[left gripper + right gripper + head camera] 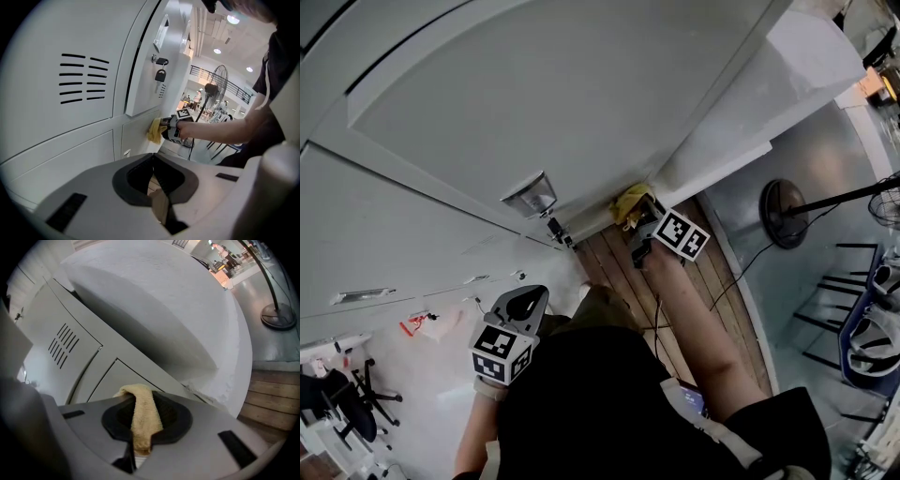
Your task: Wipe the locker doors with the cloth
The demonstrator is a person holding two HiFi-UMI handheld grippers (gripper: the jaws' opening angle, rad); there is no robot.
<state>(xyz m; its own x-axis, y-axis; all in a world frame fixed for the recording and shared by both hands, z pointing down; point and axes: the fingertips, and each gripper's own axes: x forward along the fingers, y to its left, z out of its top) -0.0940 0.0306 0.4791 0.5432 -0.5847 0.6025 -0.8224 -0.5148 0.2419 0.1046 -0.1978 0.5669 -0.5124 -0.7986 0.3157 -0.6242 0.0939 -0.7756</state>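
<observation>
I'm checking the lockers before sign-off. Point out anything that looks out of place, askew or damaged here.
One thing: a key hangs from the lock of a locker door that seems to stand proud of its neighbours, perhaps ajar. The yellow cloth is clamped in the right gripper as expected. No damage or spills show.

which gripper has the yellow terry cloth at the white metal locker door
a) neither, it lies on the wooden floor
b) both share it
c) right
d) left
C: the right gripper is shut on the yellow terry cloth and holds it at the white metal locker door, while the left gripper hangs back with its jaws together on nothing.
</observation>
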